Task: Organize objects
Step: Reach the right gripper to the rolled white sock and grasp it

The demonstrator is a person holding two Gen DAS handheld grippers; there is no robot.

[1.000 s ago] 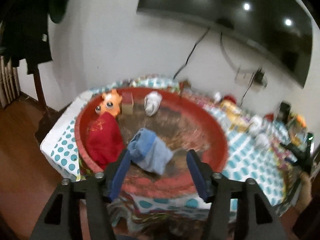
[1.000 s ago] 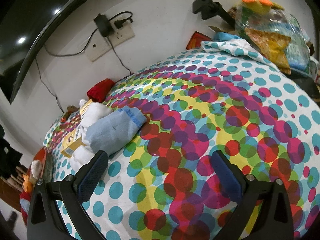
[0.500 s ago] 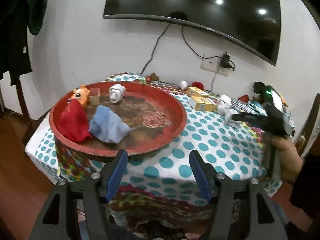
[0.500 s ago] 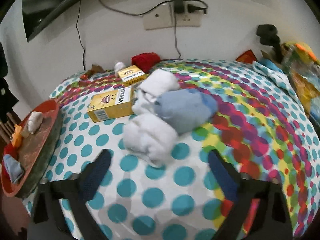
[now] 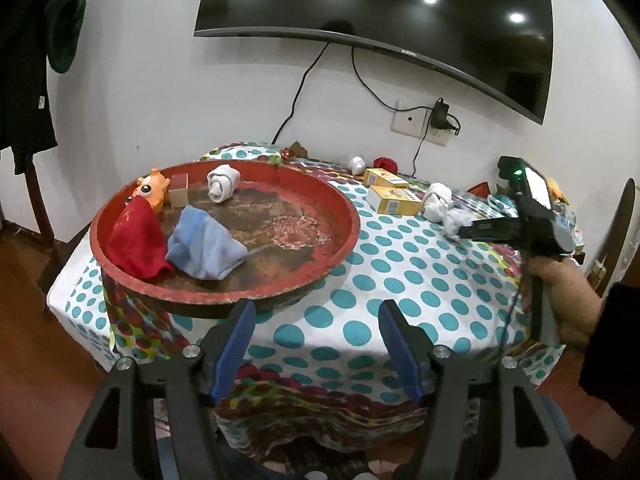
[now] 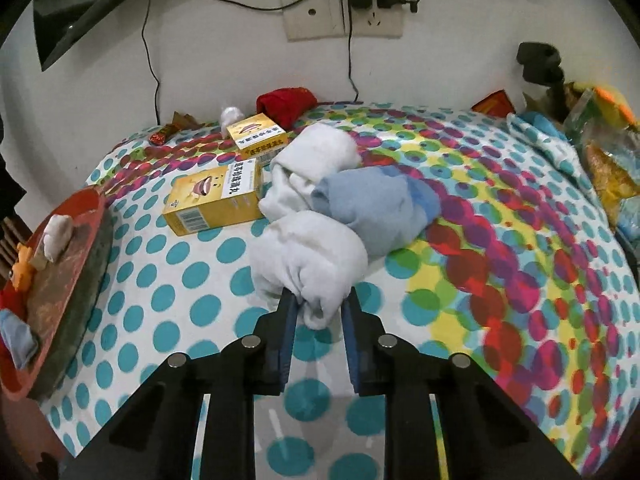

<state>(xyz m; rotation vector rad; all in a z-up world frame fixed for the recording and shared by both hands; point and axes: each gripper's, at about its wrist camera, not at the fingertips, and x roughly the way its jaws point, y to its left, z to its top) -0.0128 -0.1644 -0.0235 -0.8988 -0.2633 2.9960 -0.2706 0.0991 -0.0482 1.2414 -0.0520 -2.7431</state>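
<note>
My right gripper (image 6: 318,300) is closing its jaws on the near end of a rolled white sock (image 6: 308,256), and the pads pinch it on the dotted tablecloth. A rolled blue sock (image 6: 376,208) and another white sock (image 6: 312,160) lie just behind. Low over the near table edge, my left gripper (image 5: 316,336) is open with nothing between its fingers. In front of it stands the red round tray (image 5: 344,216), holding a blue sock (image 5: 204,244), a red cloth (image 5: 138,244), an orange toy (image 5: 152,192), a wooden block (image 5: 179,194) and a white sock roll (image 5: 223,182).
Two yellow boxes (image 6: 216,200) (image 6: 258,134) lie left of the socks. A red bundle (image 6: 286,104) sits by the wall under a socket with cables. Snack bags (image 6: 608,152) crowd the table's right end. A hand holds the right gripper (image 5: 464,232) at the right.
My right gripper swung round to the sock pile and its jaws closed from wide open onto the near white sock. My left gripper drew back from the tray, leaving the blue sock inside.
</note>
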